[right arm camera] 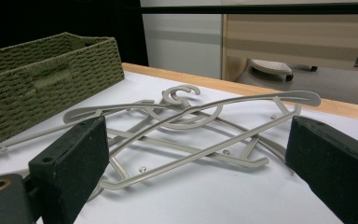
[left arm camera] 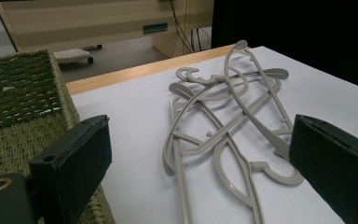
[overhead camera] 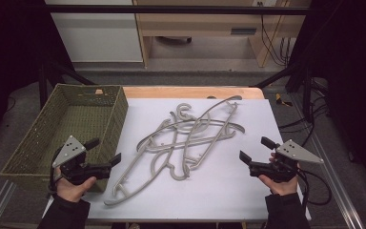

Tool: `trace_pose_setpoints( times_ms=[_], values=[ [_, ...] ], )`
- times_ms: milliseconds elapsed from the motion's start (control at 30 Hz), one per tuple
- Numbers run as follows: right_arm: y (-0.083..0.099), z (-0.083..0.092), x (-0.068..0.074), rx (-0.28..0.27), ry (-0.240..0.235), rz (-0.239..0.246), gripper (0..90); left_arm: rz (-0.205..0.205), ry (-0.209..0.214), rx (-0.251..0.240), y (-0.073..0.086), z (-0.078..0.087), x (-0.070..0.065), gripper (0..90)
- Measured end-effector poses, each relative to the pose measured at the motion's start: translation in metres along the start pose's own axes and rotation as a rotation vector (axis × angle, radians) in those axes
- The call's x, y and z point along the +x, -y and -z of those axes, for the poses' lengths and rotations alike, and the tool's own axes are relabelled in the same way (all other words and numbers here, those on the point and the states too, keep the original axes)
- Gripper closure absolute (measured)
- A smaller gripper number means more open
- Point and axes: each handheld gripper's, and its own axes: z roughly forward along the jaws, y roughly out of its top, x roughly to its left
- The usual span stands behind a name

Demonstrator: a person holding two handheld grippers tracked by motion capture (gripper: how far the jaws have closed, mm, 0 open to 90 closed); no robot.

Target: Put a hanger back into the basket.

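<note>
With both hands low at the near edge of the table [overhead camera: 228, 191], left gripper [overhead camera: 104, 153] and right gripper [overhead camera: 254, 150] hang over the white sheet, fingers wide, nothing between them. Left one sits just beside the green woven basket [overhead camera: 38, 143], at its near right corner. Between the two, mid-table, lies a tangled pile of grey plastic hangers [overhead camera: 190, 136], crossing over each other, flat on the sheet, clear of both grippers. Beyond that, the wooden far edge of the table.
</note>
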Motion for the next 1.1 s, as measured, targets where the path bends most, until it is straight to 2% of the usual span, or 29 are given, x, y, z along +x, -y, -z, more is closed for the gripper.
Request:
trace_pose_setpoints(
  times_ms=[200,733,1033,1100],
  values=[
    [0.0,-0.001,0.001,0.0,-0.003,-0.002,6.3,0.005,0.01,-0.003,-0.001,-0.002,-0.003,5.6],
    [0.003,-0.006,0.004,0.023,-0.011,0.007,6.0,-0.021,0.053,0.025,-0.006,-0.02,-0.02,5.8],
    [0.004,-0.01,0.006,0.037,-0.017,0.01,6.1,-0.044,0.084,0.076,-0.016,-0.047,-0.033,6.0],
    [0.005,-0.01,0.006,0.044,-0.016,0.012,6.1,-0.041,0.097,0.091,-0.021,-0.058,-0.039,6.0]
  ],
)
